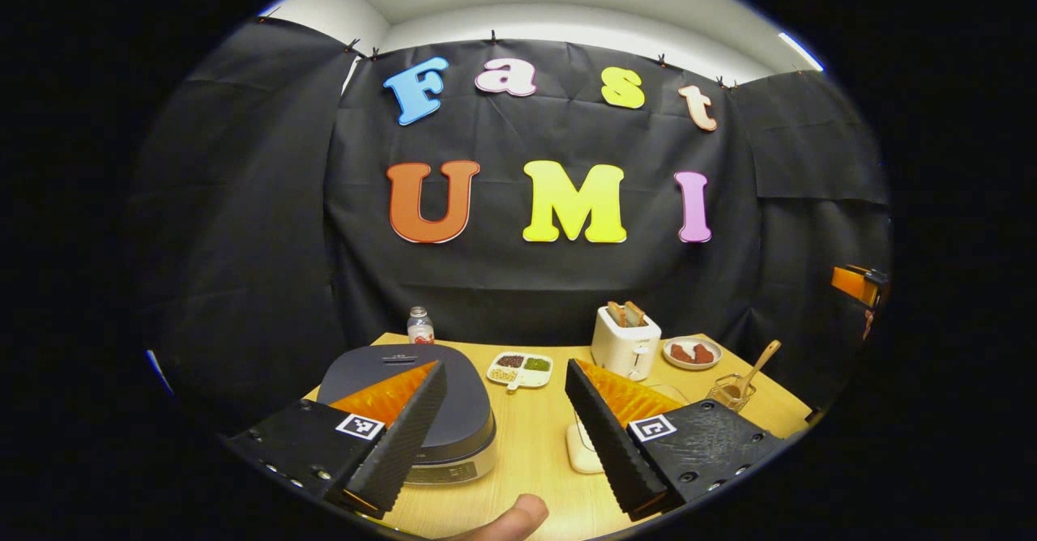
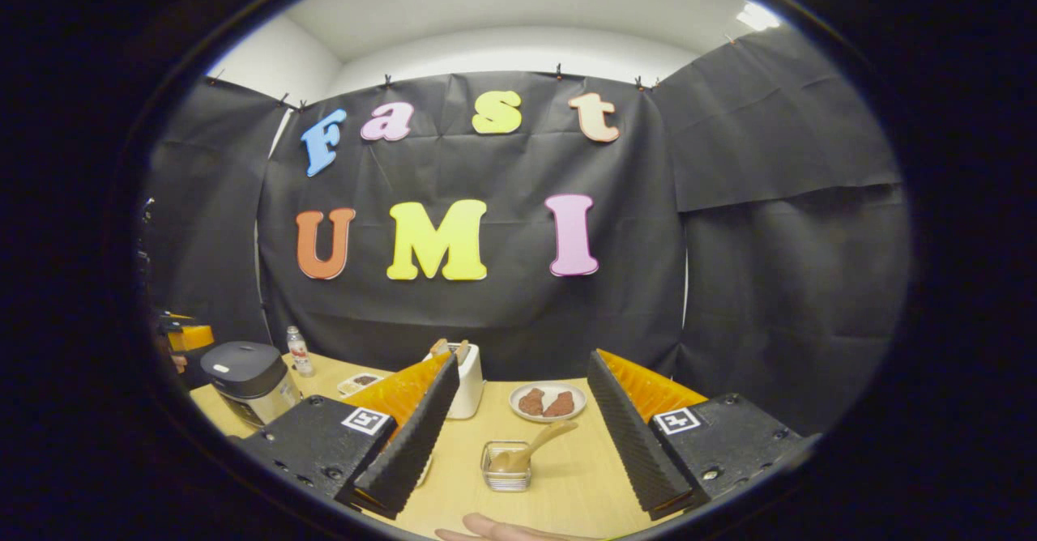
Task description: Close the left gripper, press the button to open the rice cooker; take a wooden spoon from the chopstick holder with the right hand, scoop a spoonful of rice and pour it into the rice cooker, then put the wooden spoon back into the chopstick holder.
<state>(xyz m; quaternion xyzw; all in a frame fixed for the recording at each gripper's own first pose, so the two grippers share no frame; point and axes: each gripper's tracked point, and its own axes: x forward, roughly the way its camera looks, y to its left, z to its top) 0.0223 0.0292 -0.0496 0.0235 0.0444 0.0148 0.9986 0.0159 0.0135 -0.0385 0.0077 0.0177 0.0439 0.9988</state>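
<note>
The rice cooker (image 1: pixel 409 411) has a dark grey lid and stands shut at the table's near left; it also sits far left (image 2: pixel 247 379). My left gripper (image 1: pixel 505 367) hovers open above the table, its left finger over the cooker's lid. A wooden spoon (image 2: pixel 535 442) leans in a small wire chopstick holder (image 2: pixel 506 466), straight ahead of my open right gripper (image 2: pixel 522 359) and lower down. The same holder (image 1: pixel 733 394) and spoon (image 1: pixel 761 361) stand at the table's right. A white sectioned dish (image 1: pixel 520 368) holds pale, dark and green grains.
A white toaster (image 1: pixel 624 340) with bread and a plate of reddish-brown food (image 1: pixel 691 352) stand at the back. A small bottle (image 1: pixel 420 326) is behind the cooker. A white object (image 1: pixel 583 448) lies half hidden under my left gripper's right finger. A fingertip (image 1: pixel 510 521) shows at the bottom.
</note>
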